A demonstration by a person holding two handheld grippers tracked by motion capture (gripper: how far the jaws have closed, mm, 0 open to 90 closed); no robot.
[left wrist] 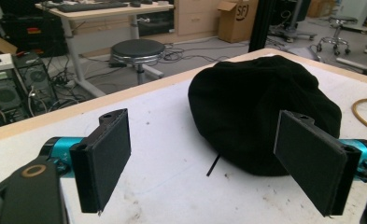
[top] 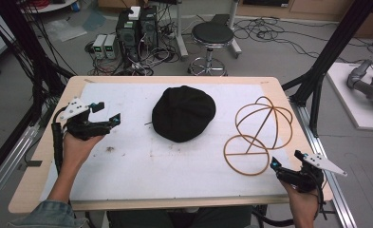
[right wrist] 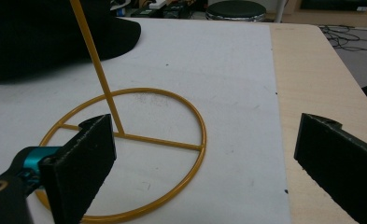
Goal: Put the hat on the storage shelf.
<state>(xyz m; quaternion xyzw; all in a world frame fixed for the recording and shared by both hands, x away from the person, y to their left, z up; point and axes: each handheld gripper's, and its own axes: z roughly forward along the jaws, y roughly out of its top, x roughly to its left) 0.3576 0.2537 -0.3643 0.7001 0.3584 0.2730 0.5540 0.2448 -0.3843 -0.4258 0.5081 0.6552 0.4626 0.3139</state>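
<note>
The black cap, just left of the gold wire stand, looks soft and light, so I would pinch its near rim, while left gripper and right gripper both hold their jaws wide apart, empty.

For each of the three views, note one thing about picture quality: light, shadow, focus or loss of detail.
High view: even, soft light, with the black hat casting hardly any shadow and showing almost no surface detail. Left gripper view: the hat is a dark mass, while the background stool looks soft. Right gripper view: the gold wire stand is sharp, its thin shadow faint.
</note>
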